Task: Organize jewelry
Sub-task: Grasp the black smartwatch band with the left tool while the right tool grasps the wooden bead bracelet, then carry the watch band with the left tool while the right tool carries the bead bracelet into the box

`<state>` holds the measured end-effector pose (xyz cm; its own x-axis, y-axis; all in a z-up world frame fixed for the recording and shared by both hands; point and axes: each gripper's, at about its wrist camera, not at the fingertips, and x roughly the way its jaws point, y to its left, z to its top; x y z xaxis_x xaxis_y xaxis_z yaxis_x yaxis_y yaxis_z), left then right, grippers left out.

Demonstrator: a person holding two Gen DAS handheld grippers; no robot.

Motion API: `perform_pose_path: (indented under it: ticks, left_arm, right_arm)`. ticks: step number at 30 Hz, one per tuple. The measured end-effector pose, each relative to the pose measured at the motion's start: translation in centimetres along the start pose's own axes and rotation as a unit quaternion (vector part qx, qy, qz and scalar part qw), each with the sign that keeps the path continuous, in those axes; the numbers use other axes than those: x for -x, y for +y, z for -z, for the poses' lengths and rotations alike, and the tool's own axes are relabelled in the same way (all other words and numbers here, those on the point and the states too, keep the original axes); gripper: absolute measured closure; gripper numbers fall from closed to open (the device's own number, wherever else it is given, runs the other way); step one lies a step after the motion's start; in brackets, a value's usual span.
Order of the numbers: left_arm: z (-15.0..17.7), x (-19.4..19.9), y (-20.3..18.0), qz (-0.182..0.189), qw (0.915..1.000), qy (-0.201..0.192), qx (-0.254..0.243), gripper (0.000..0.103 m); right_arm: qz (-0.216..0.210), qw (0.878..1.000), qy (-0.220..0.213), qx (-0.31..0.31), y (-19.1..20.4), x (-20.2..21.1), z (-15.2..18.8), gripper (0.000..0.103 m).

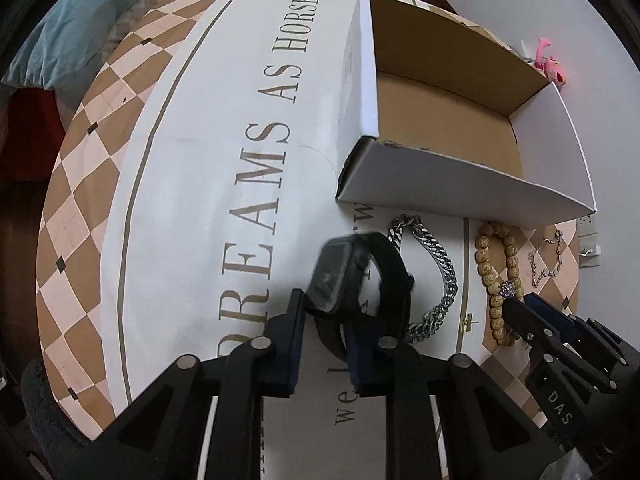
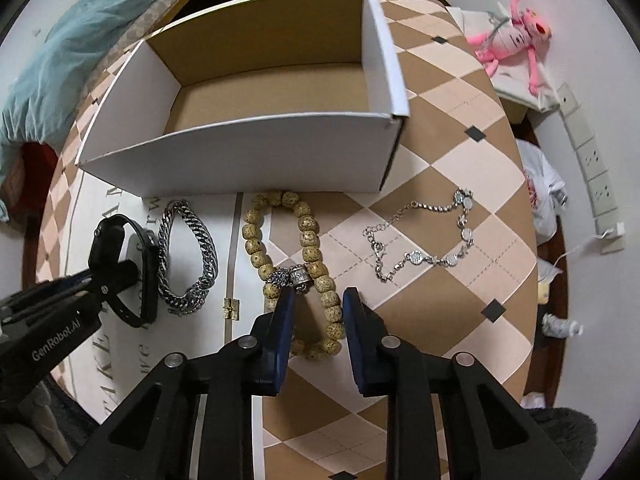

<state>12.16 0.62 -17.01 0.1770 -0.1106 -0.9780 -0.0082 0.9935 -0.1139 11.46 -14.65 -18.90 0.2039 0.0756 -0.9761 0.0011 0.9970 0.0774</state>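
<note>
Your black watch [image 1: 352, 276] stands tilted; steel chain [image 2: 188, 256], bead bracelet [image 2: 288, 264] and charm bracelet [image 2: 424, 236] lie before the open box [image 2: 256, 112].

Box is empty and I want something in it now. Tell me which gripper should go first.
Left. The left gripper already has its jaws around the black watch, close to the open box. The right gripper is open over the wooden bead bracelet, gripping nothing.
</note>
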Motion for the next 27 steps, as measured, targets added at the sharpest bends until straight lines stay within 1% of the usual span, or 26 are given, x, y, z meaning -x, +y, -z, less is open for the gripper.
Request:
perform_pose_path:
  ticks: [2, 4, 9, 16, 19, 21, 22, 27]
  left_arm:
    - [-0.1, 0.1, -0.3, 0.002, 1.0000, -0.003, -0.003, 0.091]
    - [-0.5, 0.4, -0.1, 0.006, 0.9999, -0.007, -0.006, 0.091]
    - [0.5, 2.4, 0.3, 0.015, 0.9995, -0.023, -0.013, 0.091]
    - [1.6, 5.0, 1.2, 0.019, 0.9984, -0.045, -0.030, 0.091]
    - [1.8, 6.5, 1.4, 0.025, 0.9977, -0.053, -0.034, 0.091]
    - [1.3, 7.3, 1.0, 0.032, 0.9971, -0.059, -0.036, 0.091]
    - [0.6, 7.6, 0.0, 0.035, 0.9969, -0.061, -0.035, 0.091]
    - [-2.6, 9.7, -1.6, 0.062, 0.9946, -0.076, -0.032, 0.091]
  right_arm:
    - [-0.003, 1.000, -0.002, -0.001, -0.1, 0.1, 0.2, 0.094]
    - [-0.023, 1.000, -0.001, -0.019, -0.7, 0.4, 0.4, 0.094]
    - [-0.068, 0.996, -0.025, -0.059, -2.0, 2.8, 1.3, 0.094]
    - [-0.103, 0.990, -0.054, -0.074, -2.7, 6.8, 2.3, 0.094]
    - [-0.114, 0.988, -0.068, -0.073, -3.1, 8.5, 1.8, 0.094]
    - [-0.124, 0.987, -0.077, -0.072, -3.1, 10.0, 1.3, 0.094]
    - [-0.129, 0.986, -0.084, -0.069, -3.0, 10.9, 1.0, 0.094]
    - [-0.148, 0.979, -0.130, -0.051, -2.8, 15.8, -1.5, 0.094]
